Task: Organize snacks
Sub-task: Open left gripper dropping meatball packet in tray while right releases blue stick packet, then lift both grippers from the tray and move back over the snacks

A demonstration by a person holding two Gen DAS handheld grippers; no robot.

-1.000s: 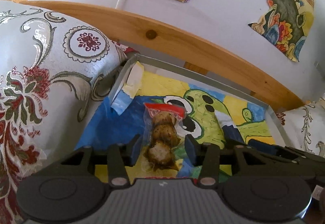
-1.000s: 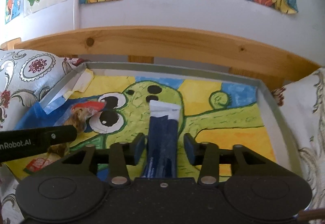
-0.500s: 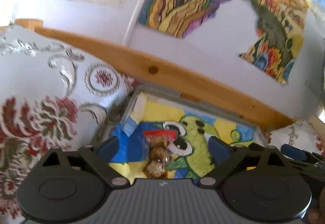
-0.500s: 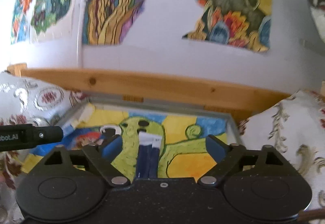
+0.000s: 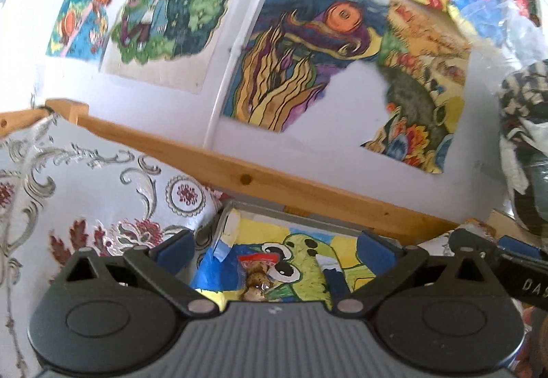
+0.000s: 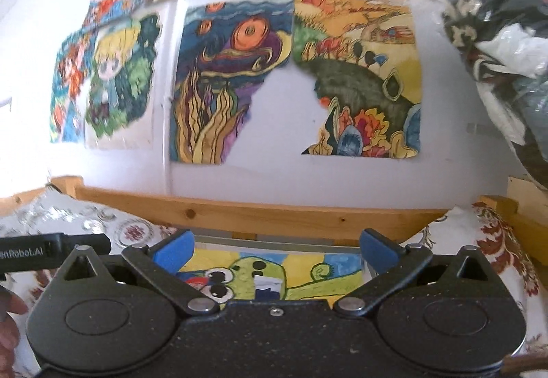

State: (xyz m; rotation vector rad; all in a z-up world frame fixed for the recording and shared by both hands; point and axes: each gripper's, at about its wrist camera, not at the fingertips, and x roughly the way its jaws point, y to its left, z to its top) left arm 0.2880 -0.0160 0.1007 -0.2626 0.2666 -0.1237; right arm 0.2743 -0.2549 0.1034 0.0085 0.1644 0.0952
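My left gripper (image 5: 275,249) was spread wide and held nothing, raised above the tray (image 5: 298,218) and well clear of it. To its left lay a white cushion (image 5: 102,193) with a silver and red floral pattern, pressed against the tray's left edge. Between my left fingers, down on the tray's painted lining, rested the clear packet of brown snack balls (image 5: 256,277) with its red top, lying on the blue patch just beside the cartoon creature's eye. Just right of it, still on the lining, I could see the white end of the dark blue snack packet (image 5: 330,270).

My right gripper (image 6: 275,249) was likewise released and empty, hovering over the same tray (image 6: 260,239). In its view the red-topped packet (image 6: 195,282) showed only as a sliver at the left, and the dark blue snack packet (image 6: 267,289) lay on the green creature's body, mostly hidden behind the gripper body. A second patterned cushion (image 6: 493,241) sat at the right. Behind the tray ran a wooden rail (image 6: 274,215), and above it children's drawings (image 6: 219,80) covered the white wall.
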